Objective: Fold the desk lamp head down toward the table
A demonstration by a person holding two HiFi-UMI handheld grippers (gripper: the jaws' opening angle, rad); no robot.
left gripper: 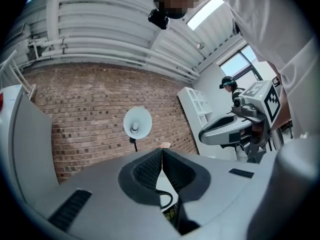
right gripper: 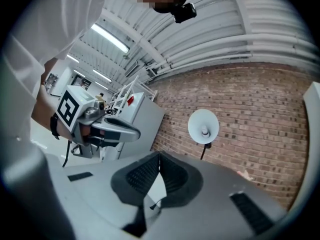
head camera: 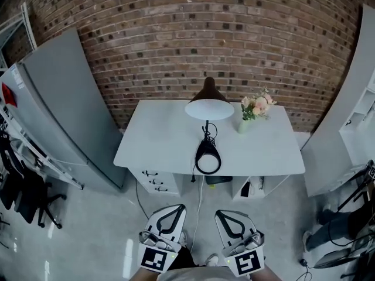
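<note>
A black desk lamp stands on the white desk (head camera: pixel 158 139), its round base (head camera: pixel 208 157) near the front edge and its head (head camera: pixel 209 103) raised at the back, the white inside of the shade facing me. Both gripper views show that lamp head (left gripper: pixel 137 122) (right gripper: pixel 203 126) ahead against the brick wall. My left gripper (head camera: pixel 173 210) and right gripper (head camera: pixel 227 215) hang side by side over the floor, short of the desk's front edge. Each has its jaws shut tip to tip with nothing between them (left gripper: pixel 162 150) (right gripper: pixel 159 155). Neither touches the lamp.
A small vase of flowers (head camera: pixel 254 111) stands on the desk right of the lamp. The lamp's cable (head camera: pixel 199 201) drops over the front edge to the floor. A grey cabinet (head camera: pixel 64 110) flanks the desk on the left, white shelving (head camera: pixel 357 127) on the right, a brick wall behind.
</note>
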